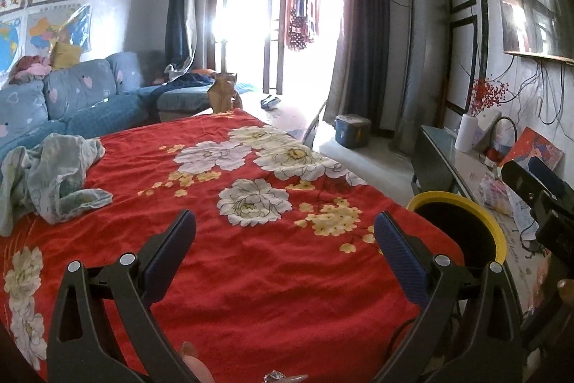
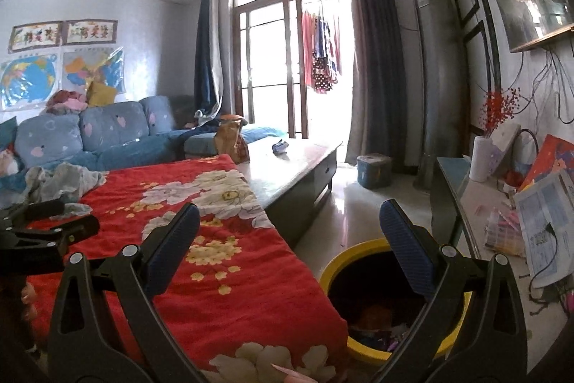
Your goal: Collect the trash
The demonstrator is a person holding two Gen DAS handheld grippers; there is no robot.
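Taking the yellow-rimmed trash bin (image 2: 389, 302) as landmark: to its left, the left gripper (image 1: 285, 232) is hovering level over the red floral cloth (image 1: 251, 275), fingers spread wide and gripping nothing. The right gripper (image 2: 290, 228) is hanging above the bin's near-left rim, fingers also spread and empty. Colourful trash (image 2: 373, 325) is lying inside the bin.

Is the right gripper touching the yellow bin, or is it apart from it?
Apart. In the left wrist view, the right gripper hangs in the air, above and beyond the yellow bin; its jaws are open and empty in its own view.
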